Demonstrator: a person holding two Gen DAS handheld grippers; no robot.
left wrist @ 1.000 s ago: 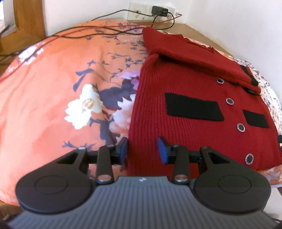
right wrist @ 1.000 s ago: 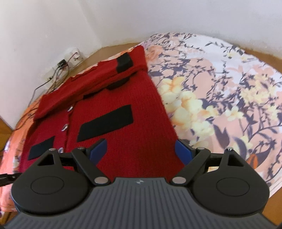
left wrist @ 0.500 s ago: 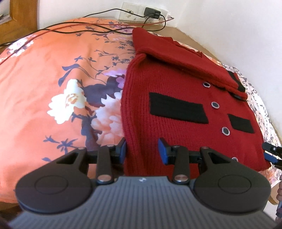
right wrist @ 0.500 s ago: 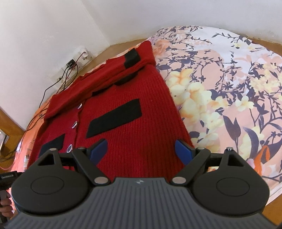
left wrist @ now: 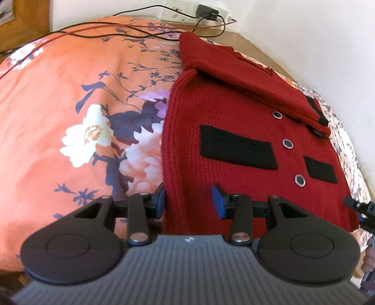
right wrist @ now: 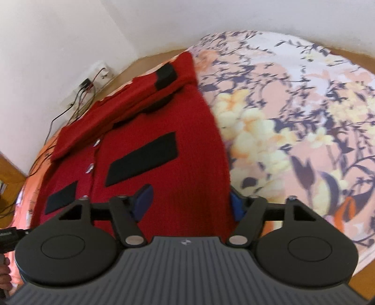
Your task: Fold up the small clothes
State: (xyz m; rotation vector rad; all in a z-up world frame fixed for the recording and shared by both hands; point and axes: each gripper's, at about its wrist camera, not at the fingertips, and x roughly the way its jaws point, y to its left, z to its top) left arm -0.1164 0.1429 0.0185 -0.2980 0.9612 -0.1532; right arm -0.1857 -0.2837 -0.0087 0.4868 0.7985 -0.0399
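Red knit cardigan (left wrist: 236, 140) lies flat on a bed with a floral sheet (left wrist: 70, 105), near the corner of white walls. Black pocket patches and a row of dark buttons face up; one sleeve is folded across the top edge.

Left gripper (left wrist: 188, 199): jaws apart, straddling the cardigan's near left hem edge, one blue pad on the sheet side, the other over the knit. Nothing pinched.

Right gripper (right wrist: 191, 199): jaws wide apart, spanning the near right part of the hem, the right pad at the cardigan's side edge. Not clamped.

Wall socket with a plugged charger (left wrist: 206, 10); black and red cables (left wrist: 117, 30) trail over the far end of the sheet.
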